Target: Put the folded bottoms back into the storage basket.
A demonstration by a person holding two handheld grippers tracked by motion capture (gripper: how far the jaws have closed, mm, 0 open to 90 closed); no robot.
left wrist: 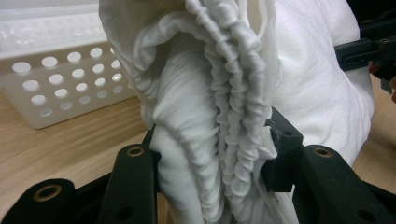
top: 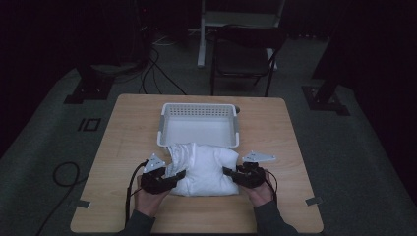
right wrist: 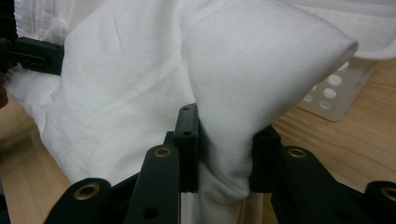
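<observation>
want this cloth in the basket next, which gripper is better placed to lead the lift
Probably left. Both the left gripper and right gripper clamp the white cloth, but the left's side already touches the basket.

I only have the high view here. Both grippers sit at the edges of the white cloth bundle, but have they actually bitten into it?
Observer: Yes. In the left gripper view, the left gripper clamps a gathered, ruffled edge of the white cloth bundle.
Operator: And the right?
Observer: The right gripper pinches a smooth fold that stands up between its jaws.
Operator: Is the white perforated plastic basket close?
Observer: The white perforated plastic basket stands just behind the cloth, its holed wall visible.
</observation>
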